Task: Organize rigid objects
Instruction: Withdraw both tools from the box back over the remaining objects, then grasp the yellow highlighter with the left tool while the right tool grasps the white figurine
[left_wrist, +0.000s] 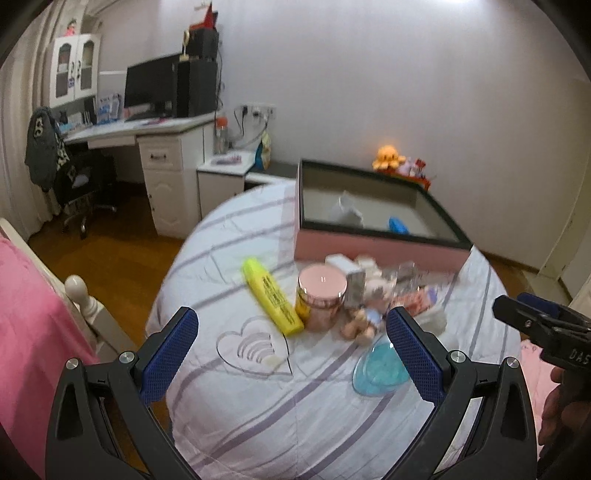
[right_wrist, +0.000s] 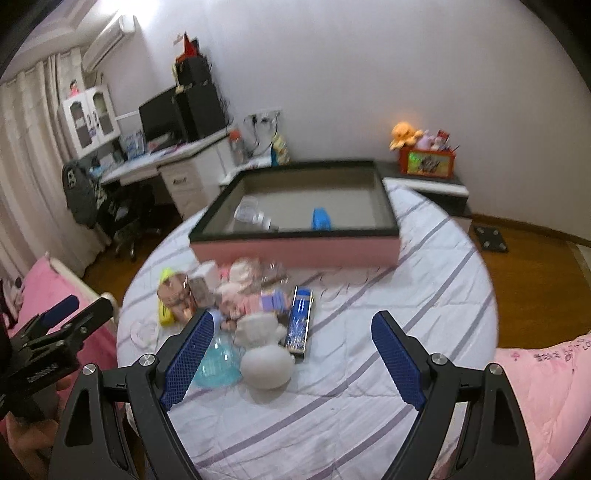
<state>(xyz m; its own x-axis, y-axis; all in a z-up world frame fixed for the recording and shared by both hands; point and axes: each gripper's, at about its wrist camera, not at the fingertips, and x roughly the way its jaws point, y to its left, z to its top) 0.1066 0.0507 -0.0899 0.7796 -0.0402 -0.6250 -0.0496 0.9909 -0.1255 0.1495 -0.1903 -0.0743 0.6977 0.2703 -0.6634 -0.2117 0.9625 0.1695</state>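
A pile of small objects lies on the striped bed cover: a yellow tube (left_wrist: 271, 296), a pink-lidded jar (left_wrist: 320, 296), a small grey box (left_wrist: 352, 278), a blue transparent dish (left_wrist: 380, 367), a white plush figure (right_wrist: 264, 354) and a blue pen box (right_wrist: 300, 320). Behind them stands a pink box with a dark rim (left_wrist: 373, 245) (right_wrist: 295, 249), holding a blue item (right_wrist: 321, 218) and a clear item (right_wrist: 255, 216). My left gripper (left_wrist: 291, 350) is open and empty, in front of the pile. My right gripper (right_wrist: 293, 358) is open and empty, to the right of the plush.
A bed post (left_wrist: 79, 291) and pink bedding (left_wrist: 26, 332) lie at the left. A desk with a monitor (left_wrist: 151, 88) and a chair (left_wrist: 74, 177) stand across the wooden floor. A red toy bin (right_wrist: 426, 160) sits on a low cabinet behind the pink box.
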